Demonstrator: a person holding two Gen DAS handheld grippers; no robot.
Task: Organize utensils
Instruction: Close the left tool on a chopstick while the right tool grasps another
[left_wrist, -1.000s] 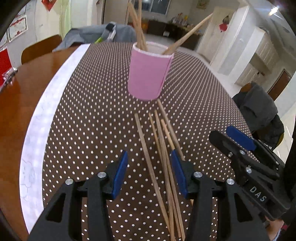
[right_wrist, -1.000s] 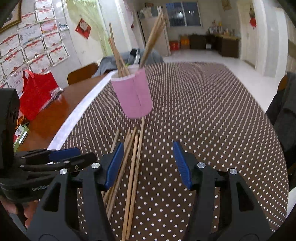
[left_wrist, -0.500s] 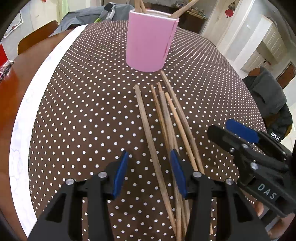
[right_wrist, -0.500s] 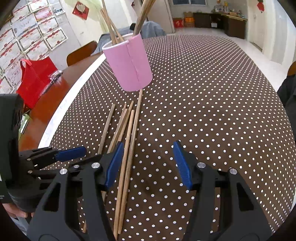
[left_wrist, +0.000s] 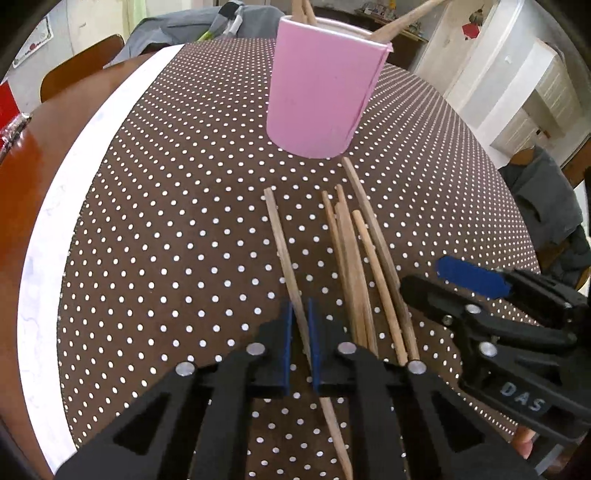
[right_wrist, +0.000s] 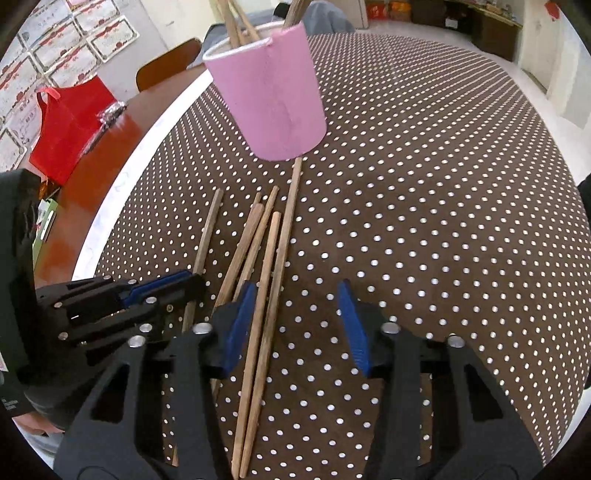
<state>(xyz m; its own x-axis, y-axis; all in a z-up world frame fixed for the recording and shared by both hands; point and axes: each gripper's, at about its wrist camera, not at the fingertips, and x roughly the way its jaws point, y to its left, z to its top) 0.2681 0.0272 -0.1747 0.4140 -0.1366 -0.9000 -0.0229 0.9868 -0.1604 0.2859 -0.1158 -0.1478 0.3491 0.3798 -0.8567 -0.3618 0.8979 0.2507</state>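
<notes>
Both grippers down on the loose chopsticks in front of the pink cup.

The left gripper has its blue pads closing to a narrow slot around the lone chopstick lying apart to the left of the bundle; whether the pads already press the wood is hard to tell. The right gripper is about half open and closing, with two sticks of the bundle between its jaws just beside the left pad, not yet pinched. The pink cup, already holding several chopsticks, stands just beyond on the dotted tablecloth. Best to close squarely on one stick, lift it level, then tip it upright before the rim.
</notes>
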